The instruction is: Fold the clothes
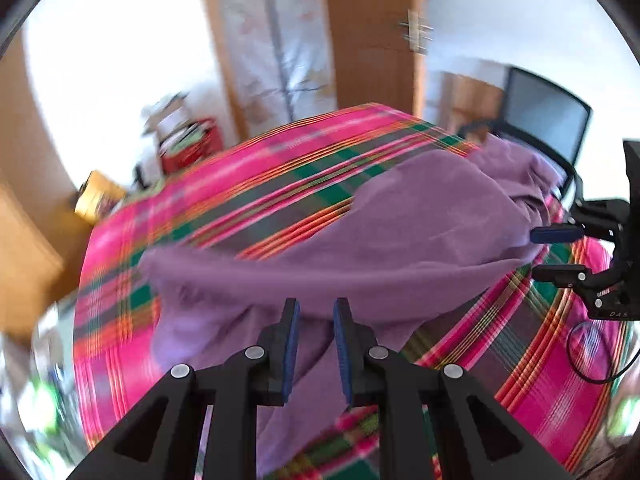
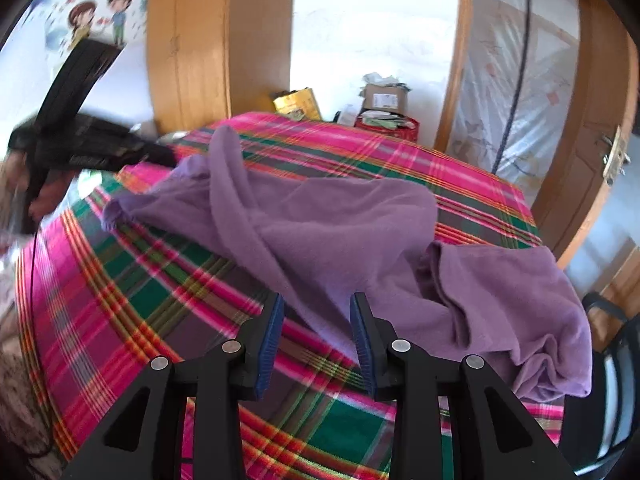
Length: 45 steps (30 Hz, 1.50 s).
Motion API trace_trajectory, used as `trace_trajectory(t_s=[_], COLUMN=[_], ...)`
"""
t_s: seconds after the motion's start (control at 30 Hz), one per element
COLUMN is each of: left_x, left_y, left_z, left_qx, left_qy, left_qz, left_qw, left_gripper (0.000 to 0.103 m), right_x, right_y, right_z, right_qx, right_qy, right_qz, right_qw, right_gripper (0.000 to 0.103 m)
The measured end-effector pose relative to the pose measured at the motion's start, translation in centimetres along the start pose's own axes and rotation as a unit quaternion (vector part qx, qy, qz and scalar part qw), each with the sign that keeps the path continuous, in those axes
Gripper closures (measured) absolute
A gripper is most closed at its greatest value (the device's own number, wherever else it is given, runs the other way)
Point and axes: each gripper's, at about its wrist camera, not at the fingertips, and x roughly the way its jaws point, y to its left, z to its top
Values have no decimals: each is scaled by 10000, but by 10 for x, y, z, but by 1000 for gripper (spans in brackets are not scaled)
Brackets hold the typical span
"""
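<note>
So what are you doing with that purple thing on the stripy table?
A person with a gripper in each hand is folding clothes. The purple garment lies rumpled on the plaid tablecloth, not neatly folded yet. The left gripper and the right gripper are both open with nothing pinched between their pads.

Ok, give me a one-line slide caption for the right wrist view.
Right gripper open above a crumpled purple garment on a pink plaid tablecloth, nothing held.

Home: cartoon wall decal [image 2: 98,12], wooden doors [image 2: 188,40]
</note>
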Motion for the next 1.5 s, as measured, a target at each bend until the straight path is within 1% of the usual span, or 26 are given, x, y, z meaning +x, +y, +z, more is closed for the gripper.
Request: trace_trajectory(t_s=[0.1, 0.17, 0.23, 0.33, 0.43, 0.53, 0.67, 0.87, 0.93, 1.03, 1.1, 1.17, 1.2, 1.33, 1.4, 1.47, 1.5], left_x=[11, 19, 25, 27, 28, 30, 37, 50, 48, 46, 51, 57, 59, 59, 58, 62, 66], left_y=[-14, -23, -29, -40, -48, -57, -67, -69, -68, -61, -61, -60, -58, -48, -48, -51, -52], left_z=[7, 9, 9, 12, 13, 11, 5, 6, 9, 17, 18, 17, 18, 33, 37, 35, 33], left_qx=[543, 932, 1209, 1548, 1775, 2043, 2475, 2638, 2587, 2363, 2393, 2509, 2505, 2318, 2331, 2428, 2498], left_qy=[64, 146, 204, 188, 168, 293, 393, 470, 451, 463, 651, 841, 905, 881, 827, 941, 1038], left_qz=[-39, -53, -117, -206, -314, -397, -310, -329, -455, -860, -997, -1044, -1107, -1349, -1357, -1433, -1398], left_qw=[9985, 9955, 9924, 9876, 9835, 9777, 9676, 9629, 9638, 9668, 9636, 9587, 9575, 9593, 9594, 9548, 9525], left_gripper=[85, 85, 85, 85, 85, 85, 85, 85, 85, 85, 85, 85, 85, 85, 85, 83, 81], right_x=[8, 13, 18, 24, 28, 31, 35, 41, 42, 43, 43, 43, 43, 43, 43, 43, 43], right_y=[5, 6, 5, 3, 1, 0, -4, -9, -9, -8, -8, -8, -8, -7, -7, -7, -7], right_z=[-2, -4, -6, -8, -10, -13, -15, -14, -15, -14, -13, -13, -13, -13, -14, -14, -14], right_qx=[-244, -352, -362, -350, -328, -312, -263, -135, -141, -138, -144, -166, -174, -184, -186, -187, -188], right_qy=[116, 197, 283, 397, 458, 544, 583, 615, 645, 657, 662, 664, 661, 667, 674, 680, 683], right_qz=[-107, -175, -163, -150, -123, -86, -48, 88, 117, 110, 106, 105, 113, 129, 125, 121, 119], right_qw=[9996, 9990, 9988, 9985, 9983, 9980, 9979, 9980, 9978, 9977, 9976, 9976, 9976, 9975, 9975, 9974, 9974], right_gripper=[67, 67, 67, 67, 67, 67, 67, 67, 67, 67, 67, 67, 67, 67, 67, 67, 67])
